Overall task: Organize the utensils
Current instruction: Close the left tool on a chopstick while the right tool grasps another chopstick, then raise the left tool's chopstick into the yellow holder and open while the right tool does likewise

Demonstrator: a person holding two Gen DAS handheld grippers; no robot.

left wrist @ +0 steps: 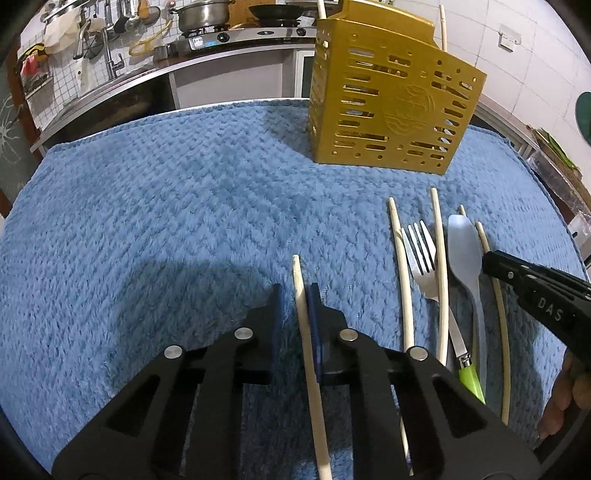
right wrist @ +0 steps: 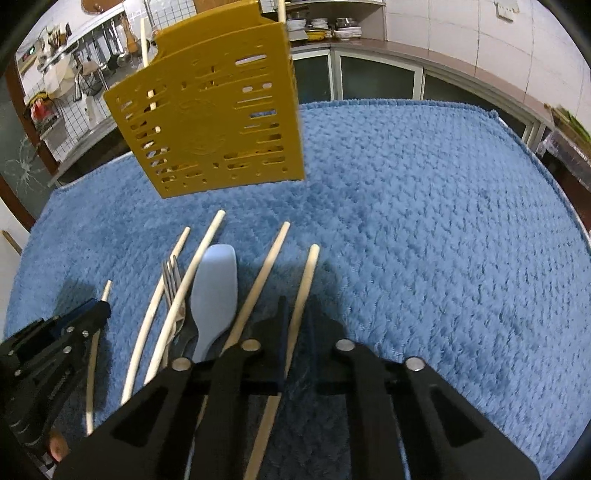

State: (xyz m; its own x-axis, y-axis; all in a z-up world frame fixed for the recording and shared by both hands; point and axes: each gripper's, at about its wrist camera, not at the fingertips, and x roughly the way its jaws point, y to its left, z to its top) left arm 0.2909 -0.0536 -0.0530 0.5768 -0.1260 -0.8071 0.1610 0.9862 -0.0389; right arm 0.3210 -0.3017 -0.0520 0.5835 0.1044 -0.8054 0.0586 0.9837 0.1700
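Note:
A yellow slotted utensil holder stands at the back of the blue towel; it also shows in the right wrist view with two chopsticks in it. My left gripper is open around a chopstick that lies on the towel between its jaws. My right gripper is open around another chopstick, also on the towel. Between the grippers lie more chopsticks, a metal fork with a green handle and a pale blue spoon.
A kitchen counter with a stove and pots runs behind the table. A sink and hanging tools are at the back left. The towel's far edge meets cabinets at the back right.

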